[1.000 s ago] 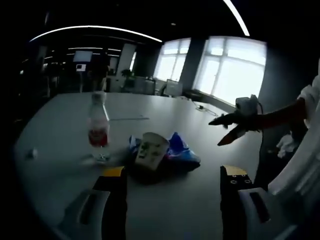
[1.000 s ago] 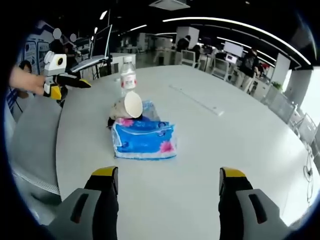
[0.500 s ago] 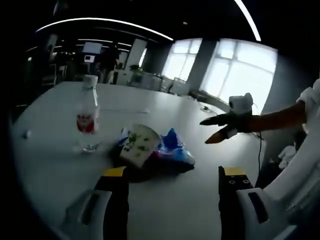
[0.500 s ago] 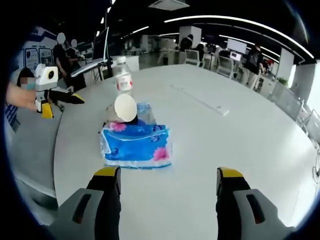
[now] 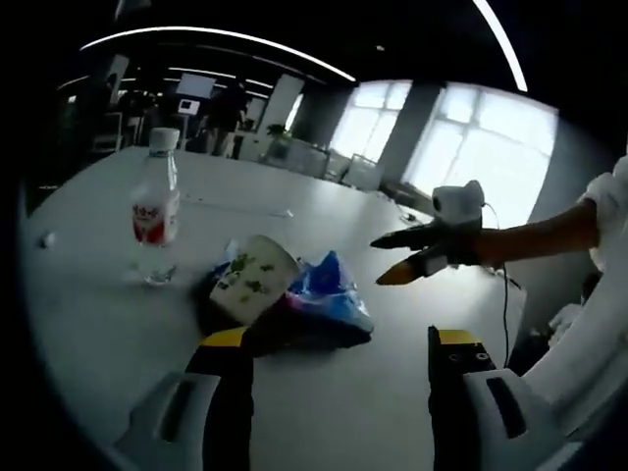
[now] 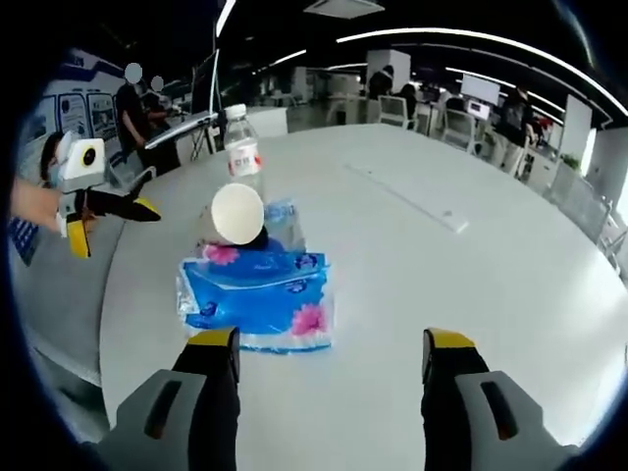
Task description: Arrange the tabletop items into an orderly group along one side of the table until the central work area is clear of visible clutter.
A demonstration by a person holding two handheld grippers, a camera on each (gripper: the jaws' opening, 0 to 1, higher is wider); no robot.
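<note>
Tissue pack (image 6: 257,299) near table (image 6: 471,285) edge (far side open).

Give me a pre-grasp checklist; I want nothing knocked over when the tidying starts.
1. Left hand-held gripper open, holding nothing: ok.
2. Right hand-held gripper open, holding nothing: ok.
3. Water bottle upright with cap on: ok.
4. Paper cup upright: not ok; it lies tipped against the blue tissue pack.
5. Cup's contents: cannot tell.
6. Items grouped along one side of the table: not ok.
</note>
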